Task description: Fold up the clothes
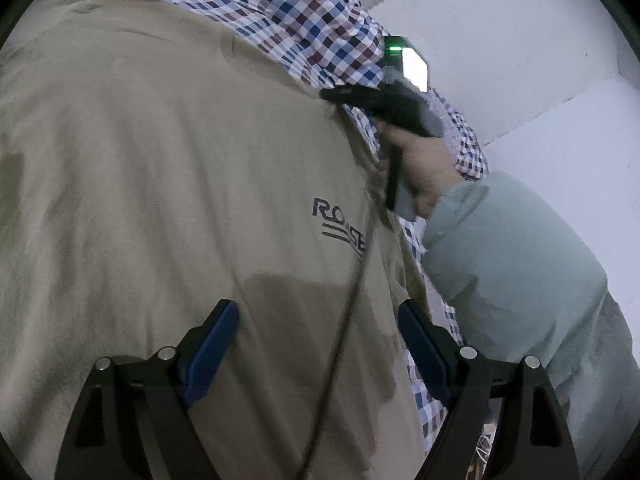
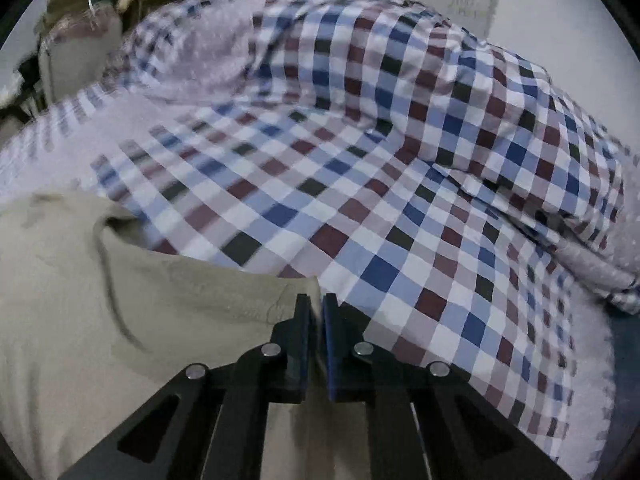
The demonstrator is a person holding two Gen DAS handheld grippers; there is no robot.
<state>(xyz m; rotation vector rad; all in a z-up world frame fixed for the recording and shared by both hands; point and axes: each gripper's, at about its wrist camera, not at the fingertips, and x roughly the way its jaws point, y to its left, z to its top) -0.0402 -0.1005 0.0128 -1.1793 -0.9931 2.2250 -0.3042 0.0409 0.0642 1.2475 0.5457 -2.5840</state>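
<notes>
A beige T-shirt (image 1: 160,160) with a dark printed logo (image 1: 340,228) lies spread on a checked cloth (image 1: 320,28). My left gripper (image 1: 316,312) hovers open over the shirt's lower part, with nothing pinched between its blue pads (image 1: 216,344). My right gripper (image 2: 318,300) is shut on the beige T-shirt (image 2: 120,320) at a corner of its edge, where the fabric meets the checked cloth (image 2: 400,160). In the left wrist view the right gripper (image 1: 328,94) sits at the shirt's far right edge, held by a hand (image 1: 424,168) in a pale green sleeve (image 1: 512,264).
A thin dark cord (image 1: 352,300) runs across the shirt toward the right gripper. White panels (image 1: 520,60) rise beyond the cloth on the right. Blurred household clutter (image 2: 80,40) stands past the cloth's far left edge. The checked cloth bunches into folds (image 2: 580,220) at the right.
</notes>
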